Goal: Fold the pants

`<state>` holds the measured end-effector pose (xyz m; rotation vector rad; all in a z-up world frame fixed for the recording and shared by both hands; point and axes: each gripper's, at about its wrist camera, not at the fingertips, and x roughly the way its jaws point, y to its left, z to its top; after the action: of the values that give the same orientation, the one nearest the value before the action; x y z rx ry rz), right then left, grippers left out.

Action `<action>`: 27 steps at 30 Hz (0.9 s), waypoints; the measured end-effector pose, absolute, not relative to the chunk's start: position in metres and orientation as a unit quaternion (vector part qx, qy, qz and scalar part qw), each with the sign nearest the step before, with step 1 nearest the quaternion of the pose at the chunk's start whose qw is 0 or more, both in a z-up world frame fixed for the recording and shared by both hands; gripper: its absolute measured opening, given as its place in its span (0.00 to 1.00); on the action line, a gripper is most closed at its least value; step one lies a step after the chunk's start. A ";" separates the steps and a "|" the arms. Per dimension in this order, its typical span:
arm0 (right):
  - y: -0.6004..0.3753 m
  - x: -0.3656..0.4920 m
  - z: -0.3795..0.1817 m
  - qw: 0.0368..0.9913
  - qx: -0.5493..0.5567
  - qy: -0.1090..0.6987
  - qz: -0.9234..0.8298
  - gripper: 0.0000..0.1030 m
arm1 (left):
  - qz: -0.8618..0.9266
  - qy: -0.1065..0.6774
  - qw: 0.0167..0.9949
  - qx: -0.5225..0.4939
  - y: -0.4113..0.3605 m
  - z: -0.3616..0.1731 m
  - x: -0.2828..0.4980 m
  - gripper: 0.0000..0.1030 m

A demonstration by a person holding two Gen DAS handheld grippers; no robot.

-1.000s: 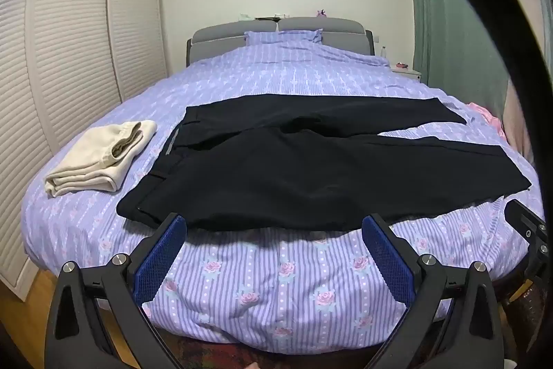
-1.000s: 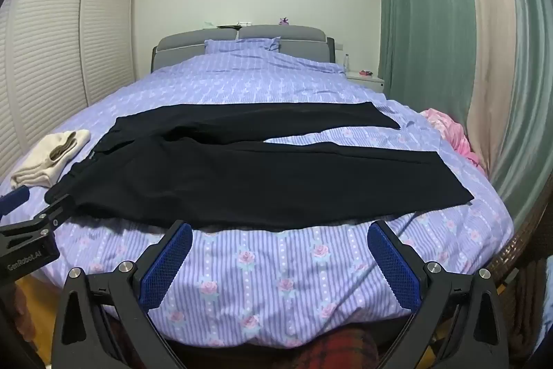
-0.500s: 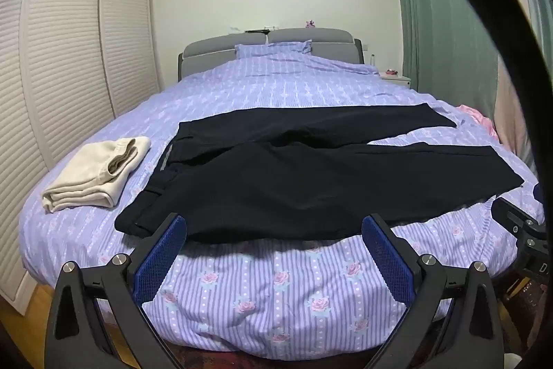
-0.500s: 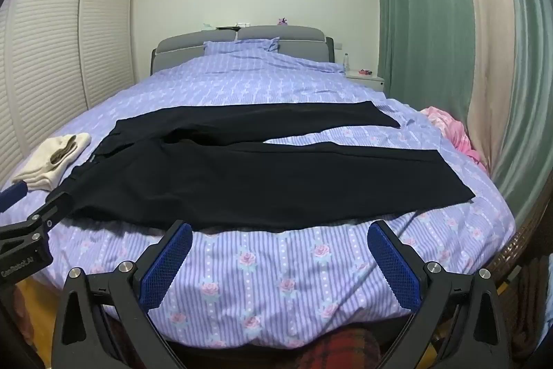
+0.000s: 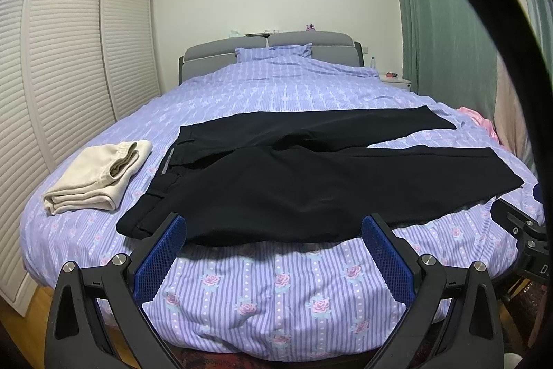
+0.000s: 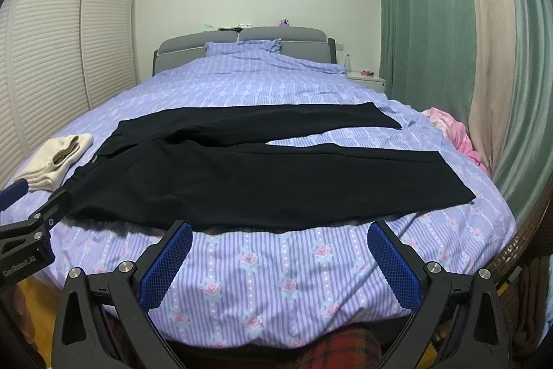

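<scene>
Black pants point(image 5: 311, 175) lie spread flat across the purple striped bed point(image 5: 276, 293), waistband to the left, both legs running right. They also show in the right wrist view point(image 6: 269, 175). My left gripper point(image 5: 273, 251) is open and empty, held just short of the near leg's front edge by the waist end. My right gripper point(image 6: 280, 255) is open and empty, held before the near leg's front edge, further toward the hems. Each gripper shows at the edge of the other's view.
A folded cream garment point(image 5: 96, 175) lies on the bed left of the waistband. A pink cloth point(image 6: 452, 134) sits at the bed's right edge. Louvred wardrobe doors point(image 5: 69, 85) stand to the left, green curtains point(image 6: 425, 23) to the right.
Both grippers have tilted or risen slightly, so the bed sits lower in each view. The pants have not moved and both grippers stay open.
</scene>
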<state>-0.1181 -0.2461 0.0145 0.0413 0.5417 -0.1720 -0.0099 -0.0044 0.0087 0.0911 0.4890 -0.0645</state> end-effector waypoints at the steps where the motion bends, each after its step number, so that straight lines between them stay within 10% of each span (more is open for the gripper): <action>1: -0.246 -0.118 0.015 0.960 0.021 0.267 -0.085 1.00 | -0.032 0.242 0.969 0.045 -0.004 0.009 -0.010 1.00; 27: -0.247 -0.119 0.017 0.961 0.021 0.264 -0.084 1.00 | -0.031 0.238 0.970 0.043 -0.002 0.011 -0.010 1.00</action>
<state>-0.1188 -0.2468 0.0171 0.0424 0.5356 -0.1703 -0.0100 -0.0017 0.0112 0.0872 0.4806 -0.0622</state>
